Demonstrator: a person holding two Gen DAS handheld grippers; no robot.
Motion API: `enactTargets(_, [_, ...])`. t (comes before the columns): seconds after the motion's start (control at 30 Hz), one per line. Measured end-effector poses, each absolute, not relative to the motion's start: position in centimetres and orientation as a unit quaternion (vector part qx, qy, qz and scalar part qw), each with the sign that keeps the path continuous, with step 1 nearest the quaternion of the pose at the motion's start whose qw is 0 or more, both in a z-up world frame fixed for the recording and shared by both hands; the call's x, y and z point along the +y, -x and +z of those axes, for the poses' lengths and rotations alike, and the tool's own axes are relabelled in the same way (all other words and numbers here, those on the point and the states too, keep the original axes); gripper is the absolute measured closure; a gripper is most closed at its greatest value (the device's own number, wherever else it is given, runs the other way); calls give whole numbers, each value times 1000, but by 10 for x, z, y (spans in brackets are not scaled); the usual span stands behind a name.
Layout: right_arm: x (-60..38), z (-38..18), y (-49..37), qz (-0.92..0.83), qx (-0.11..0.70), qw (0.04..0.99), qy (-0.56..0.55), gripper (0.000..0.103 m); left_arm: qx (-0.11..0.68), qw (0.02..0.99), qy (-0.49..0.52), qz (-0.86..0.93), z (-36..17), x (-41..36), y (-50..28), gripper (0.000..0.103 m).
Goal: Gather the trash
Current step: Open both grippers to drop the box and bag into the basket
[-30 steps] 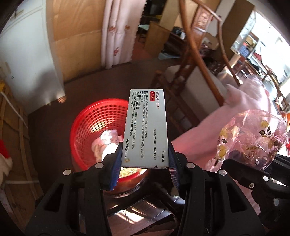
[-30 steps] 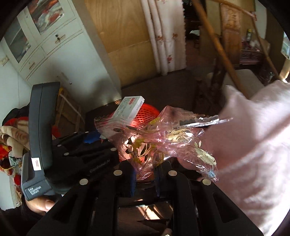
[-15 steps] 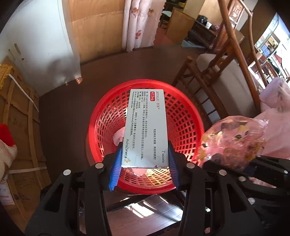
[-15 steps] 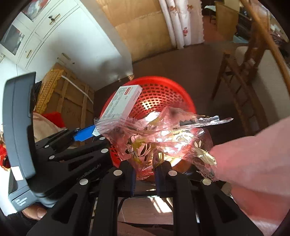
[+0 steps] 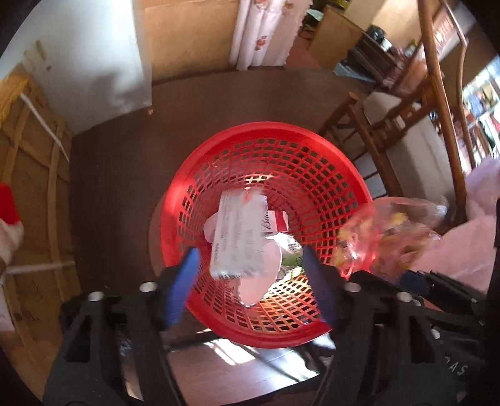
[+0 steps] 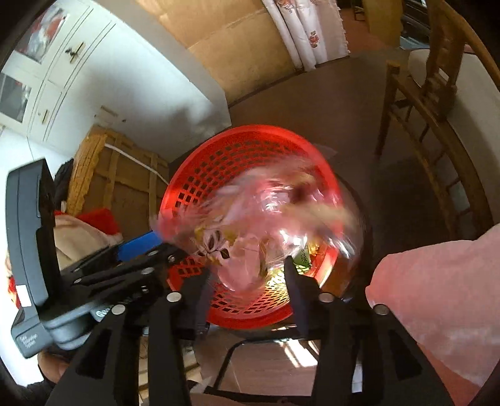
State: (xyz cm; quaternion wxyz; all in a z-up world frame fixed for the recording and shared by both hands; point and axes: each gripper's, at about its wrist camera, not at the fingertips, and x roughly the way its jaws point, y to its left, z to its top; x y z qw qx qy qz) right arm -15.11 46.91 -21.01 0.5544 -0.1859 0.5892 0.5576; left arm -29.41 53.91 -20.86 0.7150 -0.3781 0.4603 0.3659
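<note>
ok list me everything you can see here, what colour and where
basket: one, red mesh, on the dark floor below both grippers
medicine box: one, white, blurred, free of the pads, above the basket's inside
paper scraps: a few, white, in the basket bottom
plastic wrapper: one, clear pink with yellow print, blurred, over the basket, not pinched
chair: one, brown wood, right of the basket
curtain: one, white with red flowers, far wall
cabinet: one, white, left
crate: one, wooden, left
pink cloth: one, lower right
left gripper: black, blue pads, jaws opening
right gripper: black, jaws opening
</note>
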Motion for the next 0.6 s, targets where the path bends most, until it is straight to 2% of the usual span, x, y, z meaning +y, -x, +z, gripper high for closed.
enactTargets(0.37, [451, -192, 155, 566, 575, 560, 189, 56, 451, 725, 345, 390, -179, 532, 299, 29])
enactTargets(0.53, [426, -167, 158, 578, 563, 563, 179, 56, 439, 735, 339, 390, -163, 526, 297, 29])
enactTargets(0.6, [411, -151, 159, 586, 549, 569, 176, 52, 434, 742, 333, 387, -154, 522, 296, 29])
